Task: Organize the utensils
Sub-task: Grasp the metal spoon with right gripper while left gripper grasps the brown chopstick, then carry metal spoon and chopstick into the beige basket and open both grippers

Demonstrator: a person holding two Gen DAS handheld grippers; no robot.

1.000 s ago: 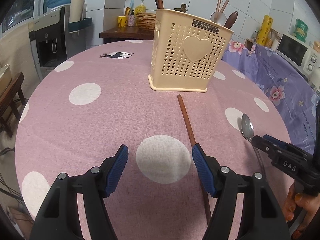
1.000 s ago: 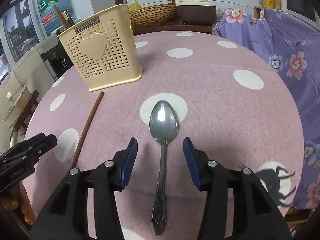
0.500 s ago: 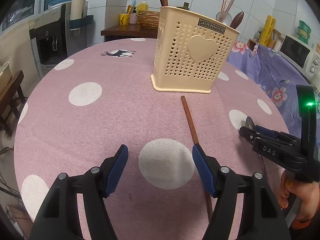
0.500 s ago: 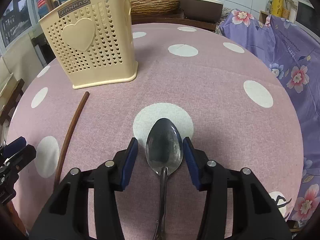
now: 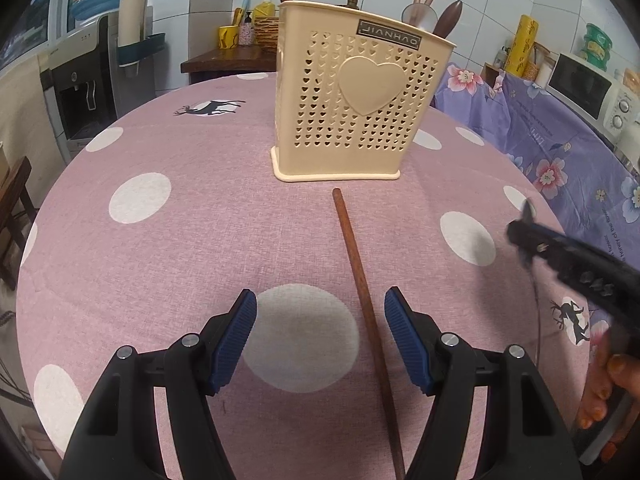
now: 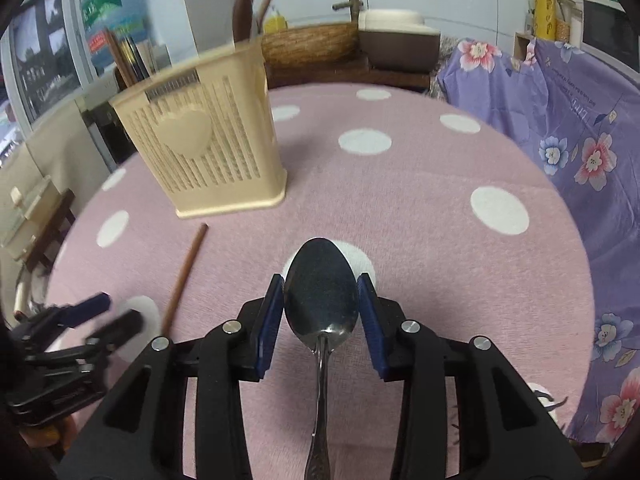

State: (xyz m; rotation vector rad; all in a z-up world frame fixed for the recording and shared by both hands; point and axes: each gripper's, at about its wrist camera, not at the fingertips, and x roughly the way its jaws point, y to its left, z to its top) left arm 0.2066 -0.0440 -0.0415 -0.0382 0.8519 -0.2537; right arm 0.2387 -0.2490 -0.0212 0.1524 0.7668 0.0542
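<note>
while gripped, spoon (image 6: 321, 292) hangs above tablecloth (image 6: 420, 208).

The cream utensil holder (image 5: 352, 92) bears a label reading "JIANHAO".

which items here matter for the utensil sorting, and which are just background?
Job:
- metal spoon, bowl clamped between the right gripper pads, whose jaws have just been closing
- wooden chopstick on the table, between the open left gripper fingers
- cream utensil holder

Background:
- microwave
- water dispenser
- floral cloth
</note>
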